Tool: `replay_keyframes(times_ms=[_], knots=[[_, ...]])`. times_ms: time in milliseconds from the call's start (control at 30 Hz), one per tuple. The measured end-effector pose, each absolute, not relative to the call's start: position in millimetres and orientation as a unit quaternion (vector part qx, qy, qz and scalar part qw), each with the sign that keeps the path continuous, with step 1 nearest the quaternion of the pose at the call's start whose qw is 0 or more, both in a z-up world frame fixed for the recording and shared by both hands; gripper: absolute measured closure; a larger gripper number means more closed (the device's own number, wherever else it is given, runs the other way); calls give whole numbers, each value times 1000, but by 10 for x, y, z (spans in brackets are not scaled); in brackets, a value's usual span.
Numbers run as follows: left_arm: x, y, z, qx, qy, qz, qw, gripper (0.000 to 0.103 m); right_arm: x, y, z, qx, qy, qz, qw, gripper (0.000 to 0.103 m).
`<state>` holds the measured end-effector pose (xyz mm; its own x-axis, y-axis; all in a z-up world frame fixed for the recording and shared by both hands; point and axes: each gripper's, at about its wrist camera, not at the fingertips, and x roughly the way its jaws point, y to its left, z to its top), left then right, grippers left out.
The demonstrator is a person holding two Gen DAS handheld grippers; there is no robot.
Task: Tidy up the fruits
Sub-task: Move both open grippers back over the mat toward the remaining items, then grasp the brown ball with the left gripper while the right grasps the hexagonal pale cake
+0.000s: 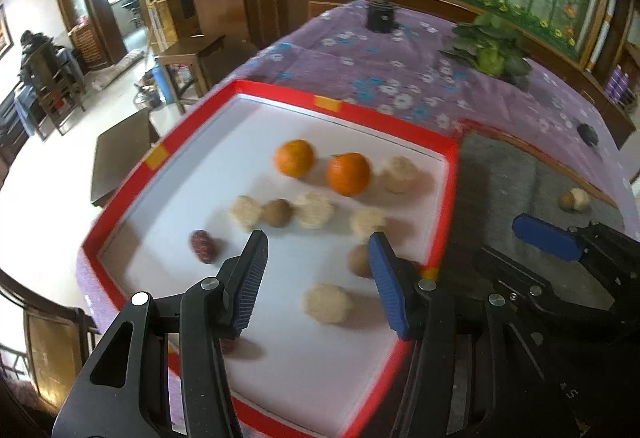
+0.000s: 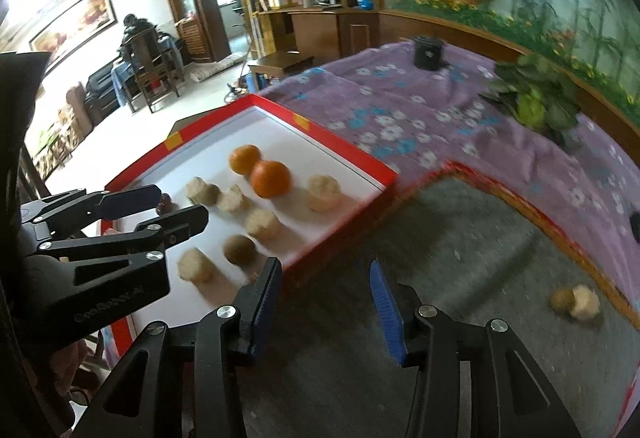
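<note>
Fruits are gathered in the red-rimmed white tray point(image 1: 450, 198) on the worktop; a stray pale piece point(image 2: 576, 302), seemingly two touching, is left on the grey tray point(image 2: 480, 238). Both the left gripper point(image 1: 318, 280) and right gripper point(image 2: 324, 310) are held wide open, empty. Round fruit could be rolled if nudged.

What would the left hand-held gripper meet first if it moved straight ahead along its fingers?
Probably the pale, rough-skinned fruit lying between the open fingers of the left hand-held gripper in the red-rimmed tray. Depth is unclear, so it might pass above it.
</note>
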<state>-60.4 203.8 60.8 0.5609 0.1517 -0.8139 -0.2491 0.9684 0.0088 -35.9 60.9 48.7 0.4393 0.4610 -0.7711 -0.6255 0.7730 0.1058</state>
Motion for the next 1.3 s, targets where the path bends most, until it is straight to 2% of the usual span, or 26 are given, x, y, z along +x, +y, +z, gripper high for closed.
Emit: replay_keyframes(times_ms=[133,567,733,900,1033,1300], knots=[[-548,1788,592,-48,460,87,882,44,-328,280,421,-83,430,297,848,58],[-266,1001,558,-16,474,11,880,44,109,-1083,345,-23,447,153,881,58],[-165,831,543,-9,478,2,878,44,375,-1187,425,-8,438,142,887,54],[-67,762,536,-4,481,4,877,44,655,-1131,331,-39,454,132,881,54],[22,660,516,0,482,-1,876,44,680,-1426,336,-6,453,130,882,50],[207,183,514,20,480,-62,875,44,570,-1867,380,13,450,103,887,50]])
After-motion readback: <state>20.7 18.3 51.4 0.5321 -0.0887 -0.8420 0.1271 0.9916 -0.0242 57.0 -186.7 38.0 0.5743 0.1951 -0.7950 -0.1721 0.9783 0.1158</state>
